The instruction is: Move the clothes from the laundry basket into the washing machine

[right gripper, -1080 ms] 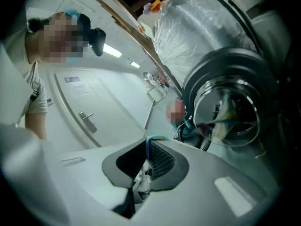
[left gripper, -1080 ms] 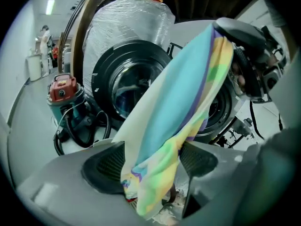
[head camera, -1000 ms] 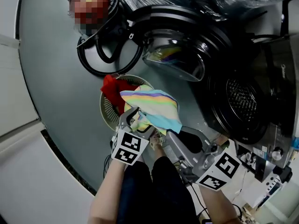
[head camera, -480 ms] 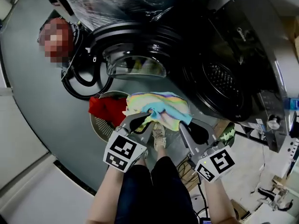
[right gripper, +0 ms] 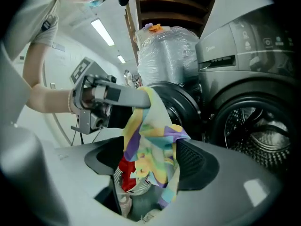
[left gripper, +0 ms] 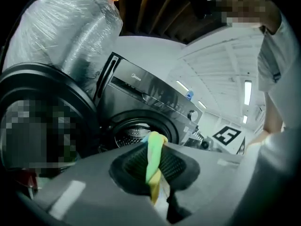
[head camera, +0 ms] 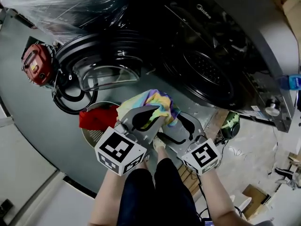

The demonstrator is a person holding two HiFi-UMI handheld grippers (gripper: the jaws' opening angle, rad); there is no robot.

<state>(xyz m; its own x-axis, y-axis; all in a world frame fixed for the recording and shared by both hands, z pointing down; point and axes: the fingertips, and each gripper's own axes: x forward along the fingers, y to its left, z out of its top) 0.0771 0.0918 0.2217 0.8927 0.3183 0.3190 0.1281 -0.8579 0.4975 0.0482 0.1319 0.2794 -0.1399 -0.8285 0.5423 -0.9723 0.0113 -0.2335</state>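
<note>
Two grippers are out ahead of the person's dark-trousered legs (head camera: 150, 192), one in each hand, forearms bare. The left gripper (head camera: 149, 119) has its jaws closed to a narrow gap on a twisted fold of the cloth (head camera: 153, 102). In the left gripper view a green-yellow strip is pinched between the pads and stands up above them. The right gripper (head camera: 179, 131), just beside it, has its jaws wide apart and grips nothing. The cloth, in pastel patches of yellow, purple, blue and green, hangs from the left gripper down through the space between them. Whether it touches one pad or only hangs in front of it, I cannot tell. The cloth is off the floor (head camera: 37, 121), bunched over the near edge of the basket (head camera: 89, 136), between the basket and the washer (head camera: 221, 22), and outside the drum (head camera: 207, 72). The basket is round, pale and slatted and stands on the grey floor. A red garment (head camera: 98, 118) lies in it, also visible low between the right jaws in the right gripper view. A black hose loop (head camera: 70, 102) lies just left of the basket, with a red object (head camera: 36, 65) beside it. Beyond the basket, the washer's round door (head camera: 106, 67) is swung fully open to the left, glass bowl showing. Right of the door is the dark front panel, with the drum's perforated metal visible through the opening. Farthest back, behind the door, is a large bundle (head camera: 56, 8) wrapped in clear plastic.
</note>
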